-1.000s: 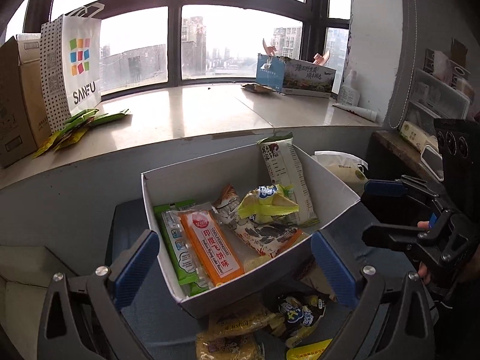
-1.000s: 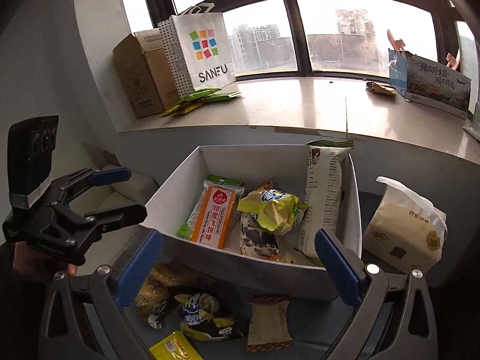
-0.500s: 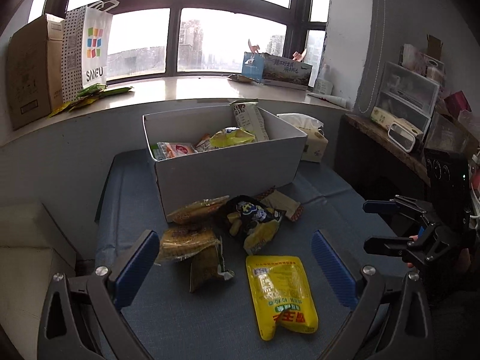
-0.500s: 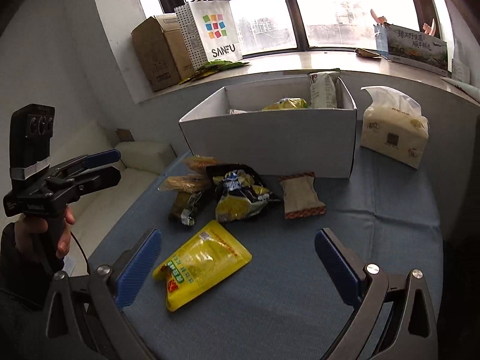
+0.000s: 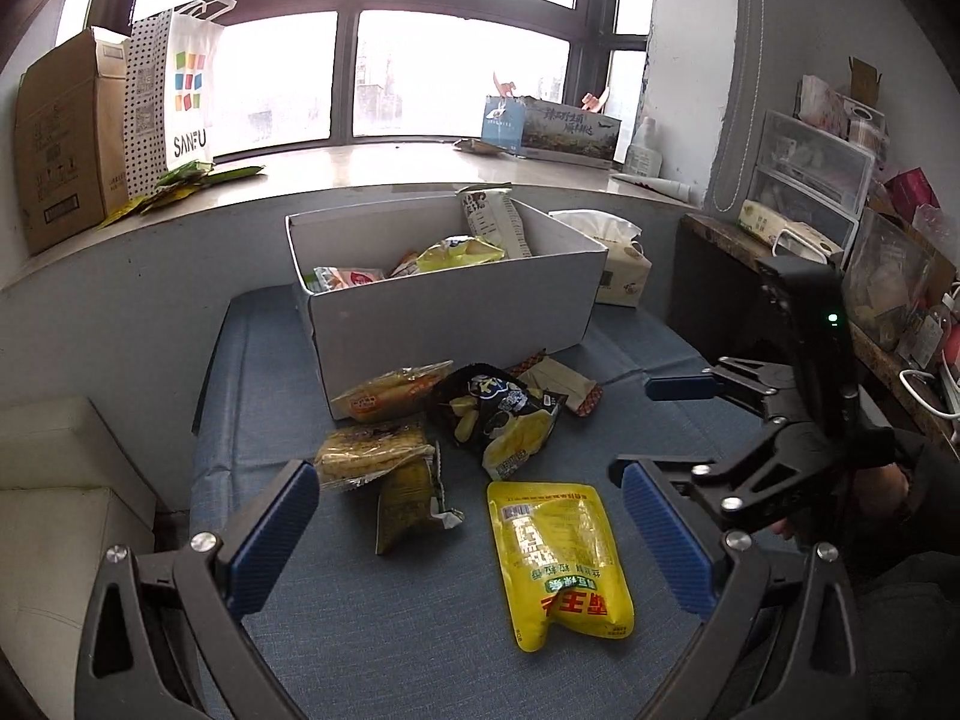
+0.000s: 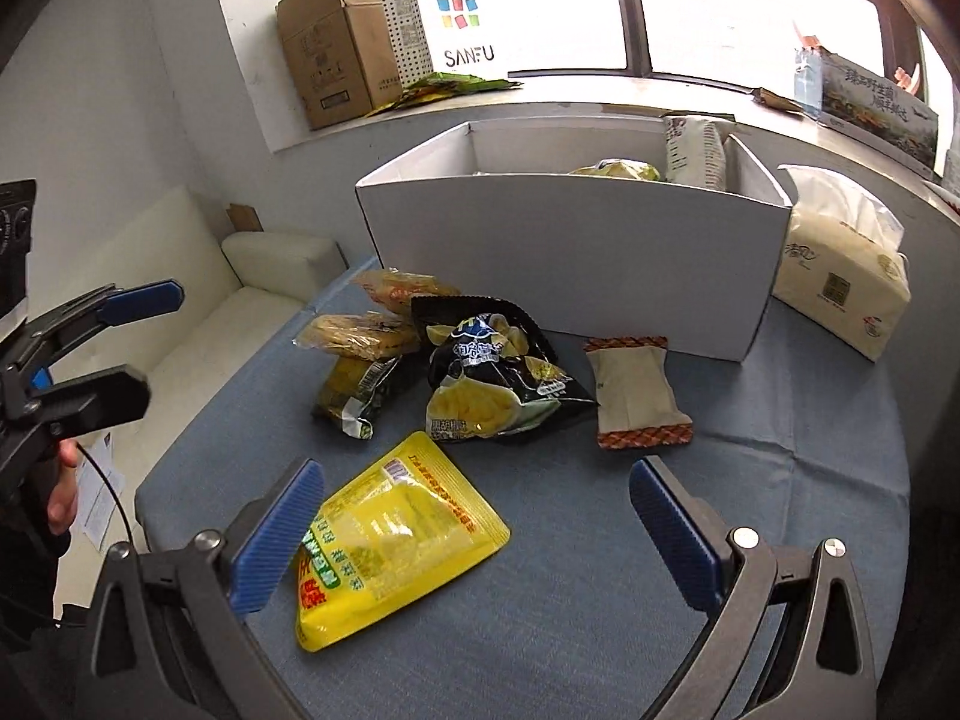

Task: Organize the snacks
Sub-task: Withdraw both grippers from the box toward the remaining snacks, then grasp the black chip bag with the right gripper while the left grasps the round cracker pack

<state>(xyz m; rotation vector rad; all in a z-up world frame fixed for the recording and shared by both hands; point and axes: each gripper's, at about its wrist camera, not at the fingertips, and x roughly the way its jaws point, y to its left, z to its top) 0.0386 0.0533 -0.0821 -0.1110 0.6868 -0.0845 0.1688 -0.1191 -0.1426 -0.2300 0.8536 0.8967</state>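
- Two hand-held grippers hover above a blue cloth-covered surface [image 5: 648, 420]; the left gripper [image 5: 471, 531] and the right gripper [image 6: 474, 531] both have their blue-padded jaws spread wide, grasping nothing.
- In the left wrist view, the right gripper shows at the right edge, its jaws parted, above the cloth.
- A white rectangular cardboard box [image 5: 456, 324] stands at the far side of the cloth, already holding several snack packets, one tall white packet [image 5: 495, 222] upright in its far right corner.
- Six loose snacks lie in front of the box: a flat yellow pouch [image 6: 390, 540] nearest the grippers, a black-and-yellow chip bag [image 6: 498, 378] beyond it, and a beige wrapped cake with red crimped ends [image 6: 636, 387] to the right, near the box wall.
- Left of the chip bag sit two clear-wrapped golden pastries [image 5: 372, 453], one nearer and one against the box, and a dark olive packet [image 5: 411, 501] partly under the nearer one.
- A soft pack of white tissues [image 6: 840, 264] rests just right of the box.
- On the windowsill [image 5: 372, 165] behind stand a brown carton [image 5: 60, 132] and a white paper shopping bag marked SANFU [image 5: 180, 90].
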